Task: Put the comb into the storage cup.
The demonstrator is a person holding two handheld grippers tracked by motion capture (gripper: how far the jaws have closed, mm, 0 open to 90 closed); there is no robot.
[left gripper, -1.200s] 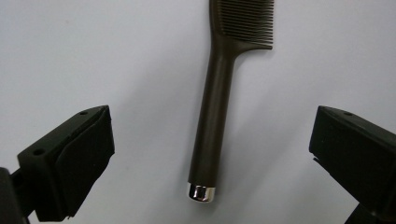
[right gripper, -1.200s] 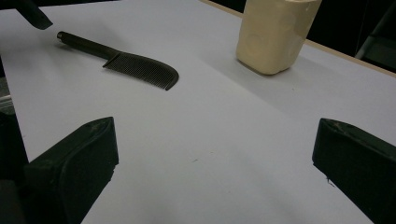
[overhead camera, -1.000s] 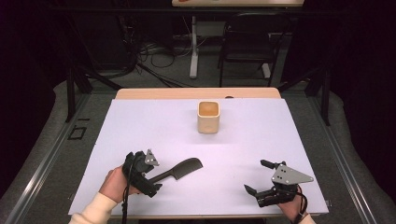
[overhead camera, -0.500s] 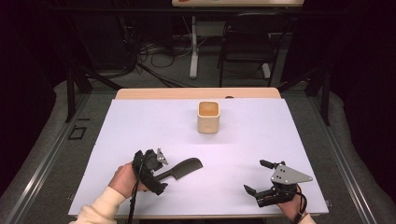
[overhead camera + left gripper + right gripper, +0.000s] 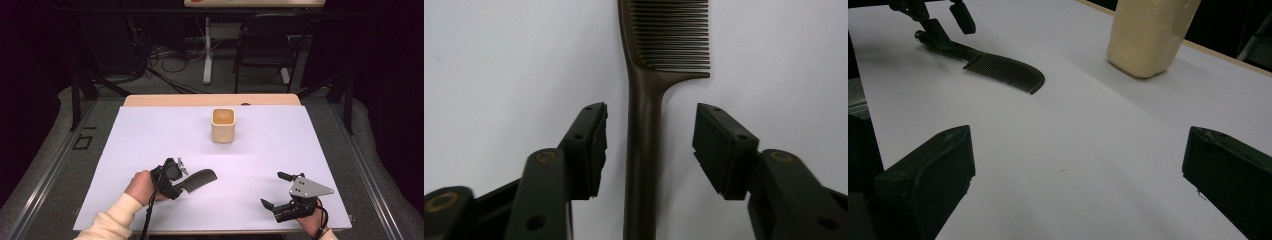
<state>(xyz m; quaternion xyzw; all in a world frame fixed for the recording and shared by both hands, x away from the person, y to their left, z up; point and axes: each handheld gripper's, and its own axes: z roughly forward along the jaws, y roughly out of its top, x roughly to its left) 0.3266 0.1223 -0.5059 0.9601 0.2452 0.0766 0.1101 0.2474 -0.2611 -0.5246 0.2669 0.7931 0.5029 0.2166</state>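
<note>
Left gripper view: the left gripper point(image 5: 648, 150) jaws, just closing, straddle the comb point(image 5: 644, 150) handle without touching it. The right gripper point(image 5: 285, 192) rests spread. An off-centre squeeze could skid the comb across the bench point(image 5: 310, 150).

A cream cup point(image 5: 223, 125) stands upright on the white table point(image 5: 310, 150), toward 12 o'clock from the table's middle, its open mouth up and its walls square with rounded corners. In the right gripper view the cup point(image 5: 1148, 35) sits at 1 o'clock. A bare wooden strip point(image 5: 165, 100) edges the table's far side. Beyond it, at 12 o'clock, a white post point(image 5: 207, 50) rises from the floor, cables point(image 5: 165, 65) lie at 11 o'clock, and a dark chair point(image 5: 265, 47) stands at 1 o'clock.
</note>
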